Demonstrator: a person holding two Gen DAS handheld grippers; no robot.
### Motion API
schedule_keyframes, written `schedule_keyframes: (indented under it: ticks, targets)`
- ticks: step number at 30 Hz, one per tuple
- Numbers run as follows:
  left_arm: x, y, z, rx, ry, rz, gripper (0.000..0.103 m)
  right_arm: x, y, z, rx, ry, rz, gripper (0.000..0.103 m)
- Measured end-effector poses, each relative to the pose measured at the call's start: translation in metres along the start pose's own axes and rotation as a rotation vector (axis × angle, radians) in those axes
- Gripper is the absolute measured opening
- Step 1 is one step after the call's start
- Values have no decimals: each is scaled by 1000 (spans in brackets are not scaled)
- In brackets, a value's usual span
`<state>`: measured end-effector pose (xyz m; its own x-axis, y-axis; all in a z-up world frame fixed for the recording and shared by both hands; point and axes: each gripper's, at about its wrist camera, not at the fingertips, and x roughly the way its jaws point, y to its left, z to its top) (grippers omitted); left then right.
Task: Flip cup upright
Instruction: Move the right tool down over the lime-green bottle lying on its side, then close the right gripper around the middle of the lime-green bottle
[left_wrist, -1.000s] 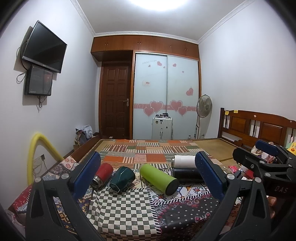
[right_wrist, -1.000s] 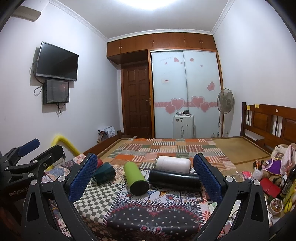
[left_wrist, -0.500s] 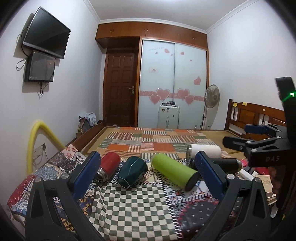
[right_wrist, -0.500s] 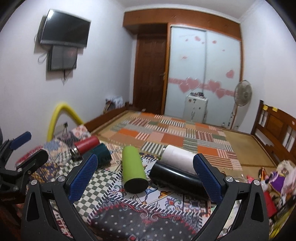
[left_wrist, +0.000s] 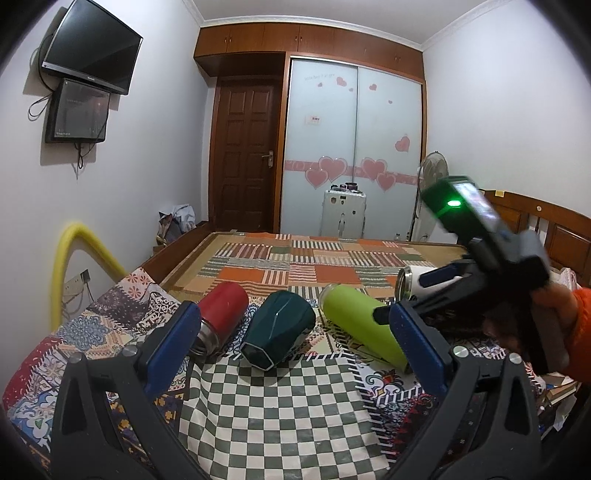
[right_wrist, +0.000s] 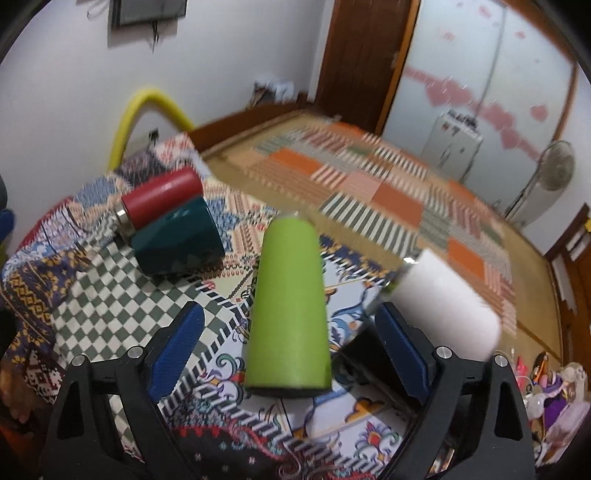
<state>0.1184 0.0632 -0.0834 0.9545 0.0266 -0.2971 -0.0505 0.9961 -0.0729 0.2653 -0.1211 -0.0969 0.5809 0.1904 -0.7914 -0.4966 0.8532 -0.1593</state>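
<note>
Several cups lie on their sides on the patchwork cloth. In the left wrist view, from left to right: a red cup (left_wrist: 221, 314), a dark green faceted cup (left_wrist: 277, 328), a lime green cup (left_wrist: 362, 332) and a white cup (left_wrist: 413, 284). My left gripper (left_wrist: 295, 347) is open, hovering in front of the dark green cup. My right gripper (right_wrist: 288, 343) is open, its jaws on either side of the lime green cup (right_wrist: 288, 310) without touching it. The red cup (right_wrist: 159, 199), dark green cup (right_wrist: 177, 240) and white cup (right_wrist: 443, 310) lie around it. A black cup lies mostly hidden behind my right finger.
The cloth (left_wrist: 273, 417) covers a table in front of a bed with a striped patchwork mat (left_wrist: 317, 262). A yellow foam tube (left_wrist: 66, 258) arches at the left. Clutter sits at the right edge (right_wrist: 546, 391). The right gripper's body (left_wrist: 491, 258) reaches in from the right.
My right gripper has moved forward and down, so the lime green cup now sits between its jaws. My left gripper has moved closer to the cups.
</note>
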Motion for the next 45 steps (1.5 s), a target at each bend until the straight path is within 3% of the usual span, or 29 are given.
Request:
schedule_keyframes:
  ticks: [8,12,15,27,30,40,45]
  targets:
    - [14,4,-10,-7,29,0,103,45,-6,16,-8,181,58,91]
    - [17,5,-13,-10,36,-1,103,62,-10,16,13,255,85,81]
    - [18,6,-15,-12,39,-3,103,68,-9,15,15,287,105,80]
    - [21,8,-18,-26,49,-4,103,77,-1,20,-27,324,71,81]
    - [21,9,-18,-28,50,-3,103,80,0,23,-46,326,38,64]
    - [23,13,-20,-42,53,1,103,83,10,18,-77,335,67,67]
    - [23,12,-20,-40,52,2,103,82,12,16,-62,328,59,64]
